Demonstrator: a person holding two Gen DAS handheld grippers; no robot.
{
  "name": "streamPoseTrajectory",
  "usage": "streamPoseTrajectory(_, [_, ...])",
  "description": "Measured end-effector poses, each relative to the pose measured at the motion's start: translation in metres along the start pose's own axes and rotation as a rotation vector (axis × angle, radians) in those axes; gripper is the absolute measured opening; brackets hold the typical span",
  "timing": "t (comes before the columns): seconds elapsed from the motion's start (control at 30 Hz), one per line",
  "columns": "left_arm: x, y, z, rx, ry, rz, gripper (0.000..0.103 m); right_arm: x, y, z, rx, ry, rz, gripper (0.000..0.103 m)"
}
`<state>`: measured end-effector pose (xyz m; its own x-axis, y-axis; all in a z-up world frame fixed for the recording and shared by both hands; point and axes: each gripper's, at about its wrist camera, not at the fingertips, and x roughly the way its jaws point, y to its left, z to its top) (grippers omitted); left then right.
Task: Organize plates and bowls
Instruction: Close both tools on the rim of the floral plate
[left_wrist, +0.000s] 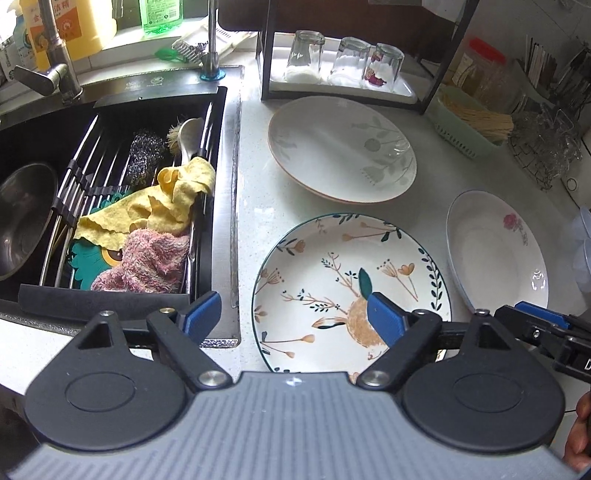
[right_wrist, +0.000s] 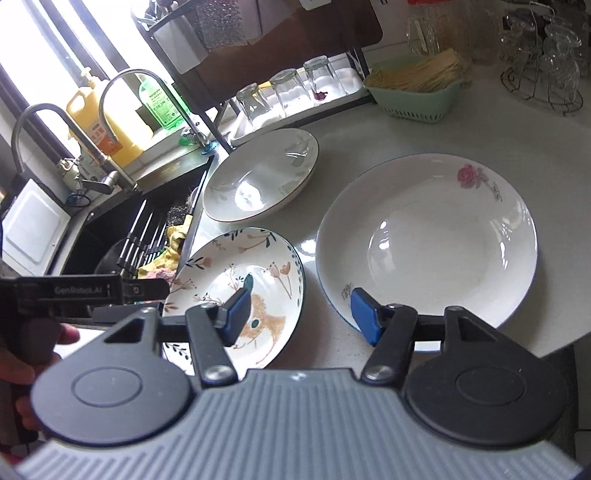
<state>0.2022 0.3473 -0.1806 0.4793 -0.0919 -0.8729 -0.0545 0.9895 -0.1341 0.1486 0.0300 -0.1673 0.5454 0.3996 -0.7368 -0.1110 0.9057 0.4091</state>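
Note:
Three plates lie on the white counter. A flower-and-bird patterned plate is nearest, also in the right wrist view. A pale leaf-print plate lies behind it. A white plate with a pink rose lies to the right. My left gripper is open, above the patterned plate's near left edge. My right gripper is open, above the gap between the patterned and rose plates. It also shows at the left wrist view's right edge.
A black sink on the left holds a rack, cloths and scrubbers. A black shelf with upturned glasses stands at the back. A green basket and a wire basket of glassware stand at the back right. The faucet rises behind the sink.

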Motion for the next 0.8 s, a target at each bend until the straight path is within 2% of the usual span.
streamPoseTrajectory(0.13, [0.016,0.011,-0.001,-0.008,0.046,-0.039,0.066,0.016,0.002,-0.002,0.033,0.049,0.026,0.038])
streamPoseTrajectory(0.2, [0.026,0.016,0.0,-0.011,0.065,-0.057,0.063,0.023,0.003,-0.001,0.053,0.071,0.042,0.03])
streamPoseTrajectory(0.27, [0.034,0.021,-0.001,-0.016,0.077,-0.064,0.06,0.031,0.001,0.001,0.075,0.091,0.027,0.029])
streamPoseTrajectory(0.4, [0.046,0.025,0.002,0.005,0.102,-0.076,0.042,0.041,-0.004,0.001,0.122,0.123,0.011,0.023])
streamPoseTrajectory(0.53, [0.052,0.028,0.007,0.036,0.106,-0.087,0.036,0.045,-0.005,0.001,0.146,0.126,0.012,0.019])
streamPoseTrajectory(0.8, [0.065,0.037,0.017,0.051,0.105,-0.1,0.025,0.057,-0.001,0.008,0.131,0.128,-0.006,0.017])
